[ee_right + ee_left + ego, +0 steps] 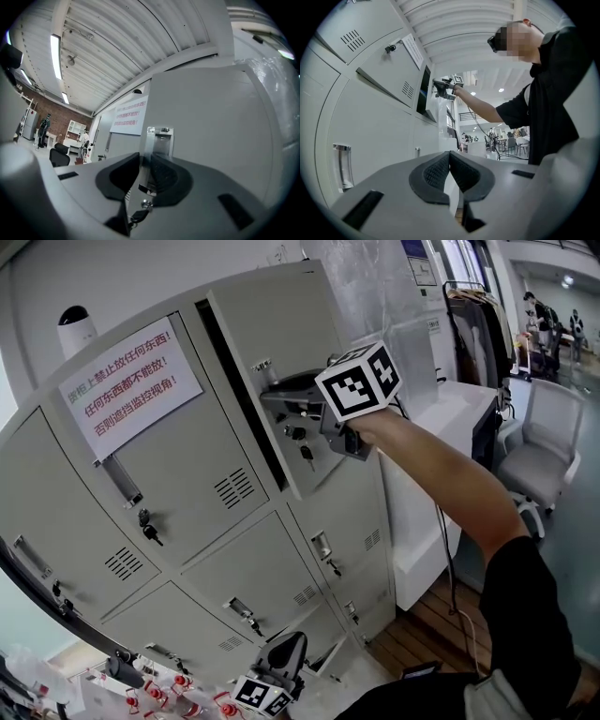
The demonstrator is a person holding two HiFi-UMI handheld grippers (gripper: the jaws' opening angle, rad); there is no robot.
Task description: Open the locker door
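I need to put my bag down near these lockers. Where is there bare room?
The white counter between the lockers and the grey chair looks bare. At the lockers' foot, lower left, small red-capped items crowd together.

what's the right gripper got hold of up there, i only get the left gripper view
Observer: The right gripper has its jaws shut on the pull handle of the open door.
Operator: any key in that door
Observer: Yes, a key hangs from its lock, just below the handle.
Operator: and that paper on the next door, i only see it edge on
Observer: It is a white sign with mostly red print, on the front of the door to the left of the open one.
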